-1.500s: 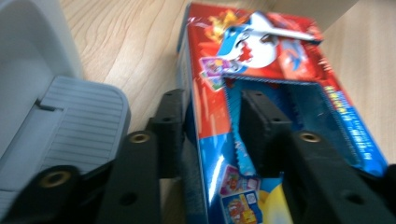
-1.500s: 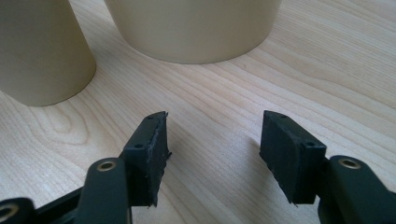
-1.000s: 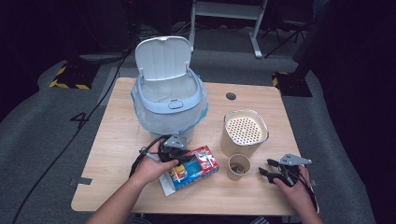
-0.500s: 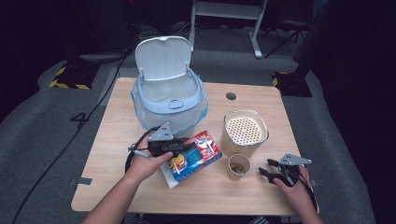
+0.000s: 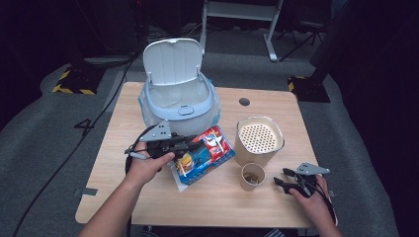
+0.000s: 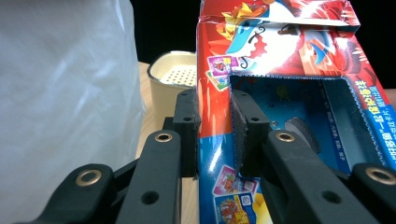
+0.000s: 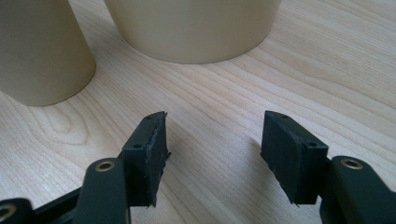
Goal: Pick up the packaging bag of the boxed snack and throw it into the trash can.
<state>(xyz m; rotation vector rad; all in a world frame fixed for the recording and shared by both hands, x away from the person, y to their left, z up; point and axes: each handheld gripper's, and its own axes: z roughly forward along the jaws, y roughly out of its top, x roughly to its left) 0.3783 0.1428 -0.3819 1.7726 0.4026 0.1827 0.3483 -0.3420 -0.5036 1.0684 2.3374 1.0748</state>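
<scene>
In the high view, the left gripper is holding the red toy box tilted near the table's centre, just before the open white bin; its long axis is running toward the bin.

In the left gripper view, the pads are pinching the box's wall.

In the right gripper view, the right gripper is resting empty, jaws apart, near the front right corner.

- The high view looks forward and down over the whole desk from the person's edge.
- The left gripper view sits close against the red box.
- The right gripper view skims the desktop, sharing the perforated container with both.
</scene>
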